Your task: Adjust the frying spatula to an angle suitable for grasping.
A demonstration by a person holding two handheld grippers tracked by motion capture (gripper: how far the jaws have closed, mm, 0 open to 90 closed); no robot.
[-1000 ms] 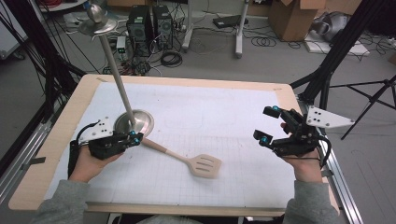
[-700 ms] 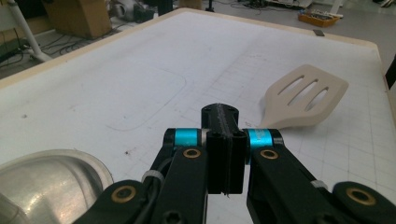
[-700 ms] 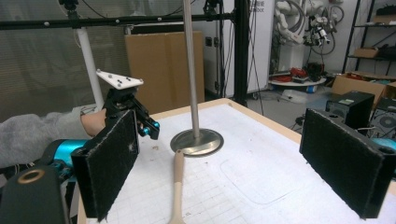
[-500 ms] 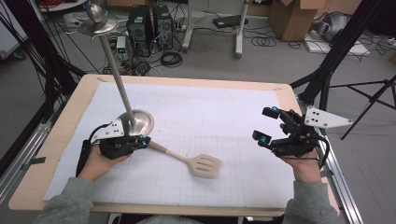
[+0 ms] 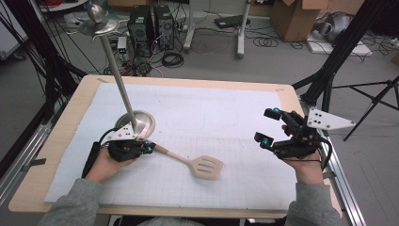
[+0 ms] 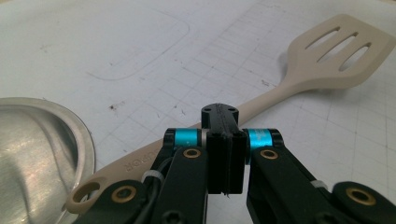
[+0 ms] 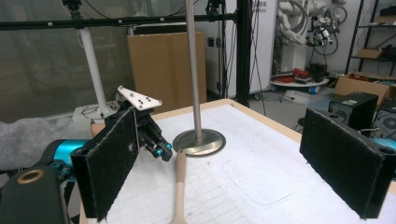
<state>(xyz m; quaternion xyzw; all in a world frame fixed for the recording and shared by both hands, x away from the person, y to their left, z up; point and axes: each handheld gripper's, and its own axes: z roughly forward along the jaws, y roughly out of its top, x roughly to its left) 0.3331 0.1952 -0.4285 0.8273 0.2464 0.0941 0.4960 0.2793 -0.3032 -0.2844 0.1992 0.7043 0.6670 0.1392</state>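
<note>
Left gripper (image 5: 149,149) fingers pressed together, empty, just above the spatula (image 5: 190,161) handle; right gripper (image 5: 269,127) fingers spread apart near the tabletop's (image 5: 61,136) right edge.

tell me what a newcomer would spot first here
Probably the tall metal stand rising from its round base at the table's left, then the beige slotted spatula lying flat on the white mat. The left claw is shut at the spatula's handle end, while the right claw hovers open at the right.

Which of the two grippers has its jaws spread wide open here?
The right gripper, held over bare mat at the table's right side, jaws far apart. The left gripper has its jaws pressed together above the spatula handle.
</note>
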